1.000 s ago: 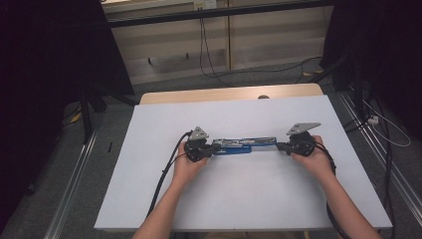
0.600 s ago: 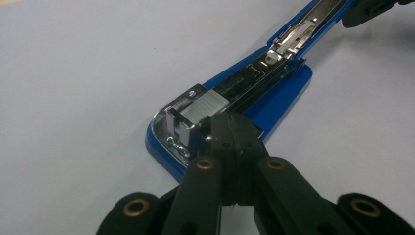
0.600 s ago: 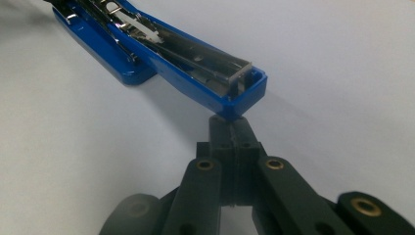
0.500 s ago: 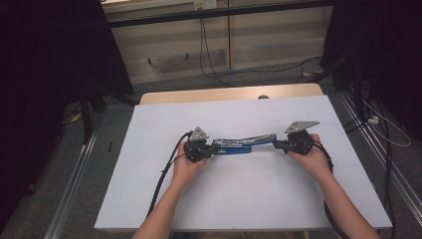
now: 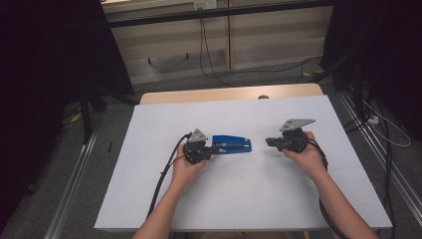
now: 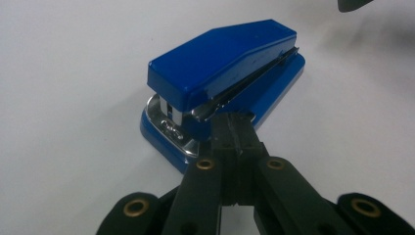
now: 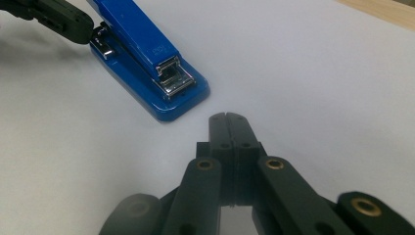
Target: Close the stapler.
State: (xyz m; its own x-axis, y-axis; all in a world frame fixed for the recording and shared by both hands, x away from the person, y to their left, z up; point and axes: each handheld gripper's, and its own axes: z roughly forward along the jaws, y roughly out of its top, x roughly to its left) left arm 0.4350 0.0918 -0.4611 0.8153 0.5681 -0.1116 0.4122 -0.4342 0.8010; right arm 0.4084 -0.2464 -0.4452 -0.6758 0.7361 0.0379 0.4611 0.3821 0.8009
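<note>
A blue stapler lies closed on the white table top, its length running left to right. My left gripper is at its left, hinge end. In the left gripper view the jaws are pressed together, their tips against the chrome rear of the stapler; nothing shows between them. My right gripper hovers a short gap to the right of the stapler's front end. Its jaws are shut and empty, pointing at the stapler, with the left gripper behind it.
A bare wooden strip runs along the table's far edge. Black cables trail from both grippers toward the near edge. Metal rails flank the table on the floor. White surface lies open around the stapler.
The stapler, stretched long between both grippers before, now lies short and closed by the left gripper. The right gripper has let go and drawn back to the right. The left gripper has stayed put.
</note>
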